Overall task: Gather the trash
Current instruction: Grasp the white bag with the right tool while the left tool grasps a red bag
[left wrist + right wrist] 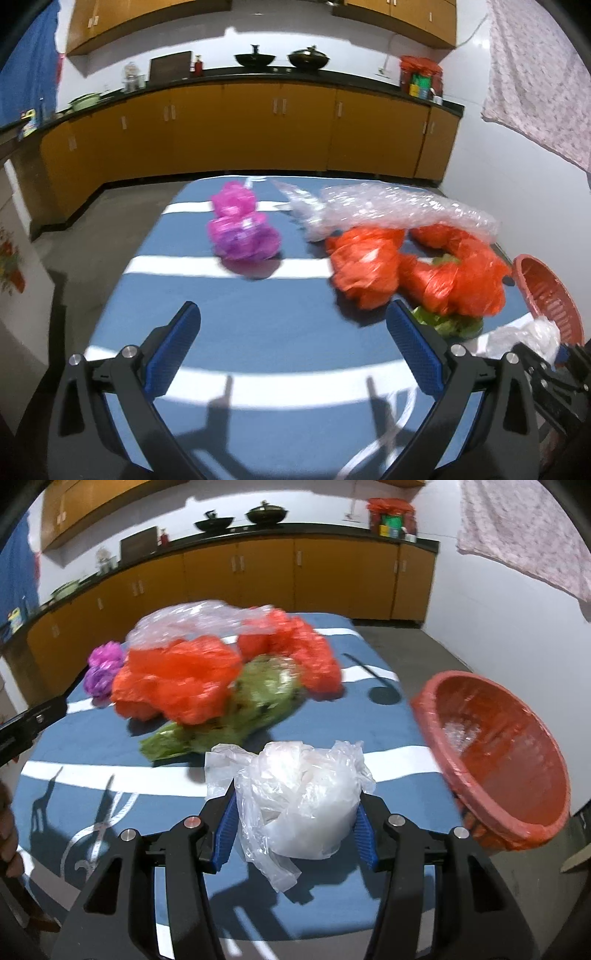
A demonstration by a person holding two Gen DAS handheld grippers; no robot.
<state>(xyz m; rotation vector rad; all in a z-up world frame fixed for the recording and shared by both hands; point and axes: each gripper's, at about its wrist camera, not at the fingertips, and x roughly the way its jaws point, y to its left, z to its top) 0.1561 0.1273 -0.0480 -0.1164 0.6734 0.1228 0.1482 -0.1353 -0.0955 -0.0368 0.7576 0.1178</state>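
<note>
The right hand-held gripper (295, 825) grasps a crumpled clear plastic bag (301, 805); its blue pads (226, 830) press the bag from both sides, and the bag bulges up and forward out of the jaws, with a loose flap hanging down toward the camera; beneath it lies the desk (110, 746), covered in a blue cloth with white stripes. Just ahead and right of this hand-held gripper stands a red basket (491, 760), tipped so that its open mouth faces the hand-held gripper; it sits at the desk's right edge, and a bit of clear plastic shows inside it. Ahead and slightly left lies a green leafy bundle (236, 709), and behind it, touching it, a heap of orange-red plastic bags (184, 679) with a sheet of bubble wrap (192, 622) draped over the top; farther left, apart from the heap, sits a crumpled purple bag (101, 670).

The left hand-held gripper (293, 343) is released, its jaws spread wide with nothing between them but bare blue cloth; its blue pads (173, 347) hover above the desk (258, 332). Ahead and left of centre lies the purple bag (242, 230), well apart from the fingers; ahead and to the right lie the orange-red plastic bags (417, 269), close to the right finger, with the bubble wrap (388, 210) over their far side and the green leafy bundle (454, 323) just beyond that finger's tip. At the far right sit the red basket (550, 295) and the clear plastic bag (524, 338). Beyond the desk runs a row of yellow-brown cabinets (258, 129).
</note>
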